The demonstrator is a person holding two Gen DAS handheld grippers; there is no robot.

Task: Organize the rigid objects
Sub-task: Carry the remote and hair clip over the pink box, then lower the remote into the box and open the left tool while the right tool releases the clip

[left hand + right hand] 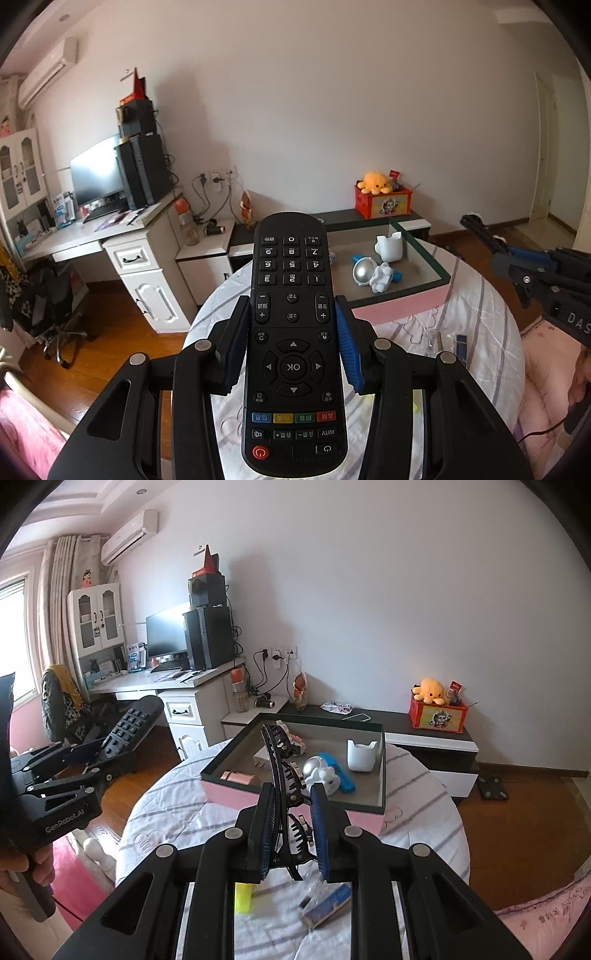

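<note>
Remote (293, 347) bottom edge cut off; hair clip (284, 775) partly behind tongs.

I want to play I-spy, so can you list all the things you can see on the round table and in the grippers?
remote control: one, black, clamped in the left gripper, held above the table
hair claw clip: one, black, clamped in the right gripper
box: one, pink outside with a dark green rim, on the table
white cup: one, inside the box
white figure: one, inside the box
blue thing: one, inside the box beside the figure
yellow thing: one, on the table
small blue packet: one, on the table
round table: one, white striped cloth
left gripper: black, shut
right gripper: black, blue pads, shut
</note>
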